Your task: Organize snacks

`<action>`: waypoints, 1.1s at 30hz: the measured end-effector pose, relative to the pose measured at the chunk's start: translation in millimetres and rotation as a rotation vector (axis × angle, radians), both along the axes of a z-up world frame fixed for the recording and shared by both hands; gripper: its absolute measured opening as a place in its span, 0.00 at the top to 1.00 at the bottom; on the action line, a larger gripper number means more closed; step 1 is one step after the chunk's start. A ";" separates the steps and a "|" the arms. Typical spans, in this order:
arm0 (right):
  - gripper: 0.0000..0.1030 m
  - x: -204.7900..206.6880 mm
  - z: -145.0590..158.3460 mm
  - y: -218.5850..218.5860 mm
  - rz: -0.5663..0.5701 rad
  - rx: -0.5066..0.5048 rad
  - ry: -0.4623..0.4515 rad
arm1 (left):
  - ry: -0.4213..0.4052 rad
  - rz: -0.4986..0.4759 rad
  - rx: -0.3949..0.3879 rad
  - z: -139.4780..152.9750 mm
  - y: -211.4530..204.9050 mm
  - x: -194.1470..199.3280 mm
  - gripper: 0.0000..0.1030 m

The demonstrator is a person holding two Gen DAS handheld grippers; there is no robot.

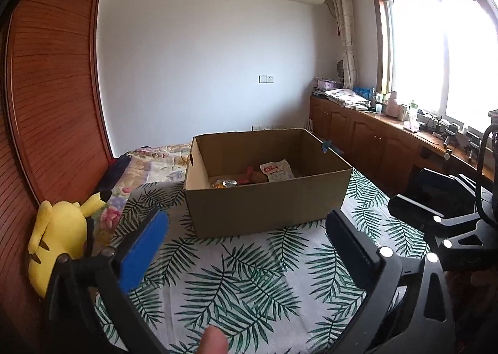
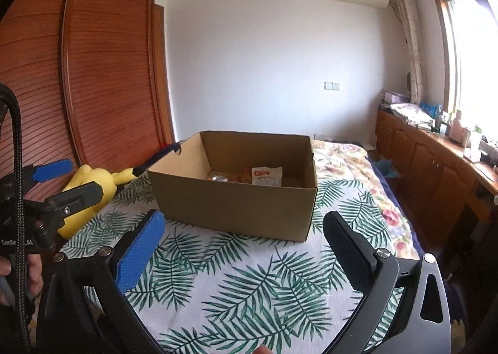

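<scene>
Your fingertip (image 1: 214,340) pokes in at the bottom edge of the left wrist view, just under the left hand-held gripper (image 1: 247,229), whose jaws stand wide apart with nothing between them but the leaf-print cloth (image 1: 249,285) spread over the bed. Beyond the tips sits the open cardboard box (image 1: 264,207), resting on that cloth and well clear of both fingers. Down inside it you can see a white snack packet (image 1: 278,171) with red lettering, a shiny foil-wrapped snack (image 1: 224,183) nearer the front wall, and something red between them that is too small to name. A yellow plush toy (image 1: 59,238) leans at the left against the wooden wardrobe (image 1: 53,89). At the right edge, part of your right hand-held gripper (image 1: 442,201) shows, beside the left one.

From the right wrist view, your right hand-held gripper (image 2: 246,229) is likewise spread wide and empty, its blue pad on the left and black pad on the right framing bare cloth. The cardboard box (image 2: 236,207) lies just ahead, slightly left of centre, with the white snack packet (image 2: 267,175) lying against its far side. The left hand-held gripper (image 2: 67,181) appears at the left edge in front of the plush toy (image 2: 90,186), also open. A floral quilt (image 2: 351,164) covers the bed to the right of the box.
</scene>
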State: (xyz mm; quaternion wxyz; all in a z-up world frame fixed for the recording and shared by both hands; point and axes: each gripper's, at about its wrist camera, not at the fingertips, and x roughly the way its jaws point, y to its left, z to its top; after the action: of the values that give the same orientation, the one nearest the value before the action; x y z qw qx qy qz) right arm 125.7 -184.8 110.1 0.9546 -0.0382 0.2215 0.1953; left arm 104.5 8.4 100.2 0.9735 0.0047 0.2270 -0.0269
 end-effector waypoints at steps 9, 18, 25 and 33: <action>0.00 -28.8 4.5 -9.4 -0.023 0.017 -0.012 | -0.007 0.011 -0.006 -0.8 -8.3 -33.4 0.01; 0.00 -61.0 3.7 -16.5 -0.044 0.011 -0.014 | 0.013 0.017 -0.038 -8.1 -6.2 -64.4 0.01; 0.01 -81.9 -3.2 -17.7 -0.073 0.007 -0.004 | 0.012 0.035 -0.045 -13.3 -6.3 -78.8 0.01; 0.01 -91.1 -14.4 -21.1 -0.099 0.018 0.007 | 0.010 0.061 -0.034 -25.9 -5.7 -86.9 0.01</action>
State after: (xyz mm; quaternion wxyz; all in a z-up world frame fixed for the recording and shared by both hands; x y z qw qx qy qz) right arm 34.6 -205.9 95.7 0.9627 -0.0182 0.2245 0.1501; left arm 17.6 2.7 74.3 0.9727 -0.0188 0.2315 -0.0010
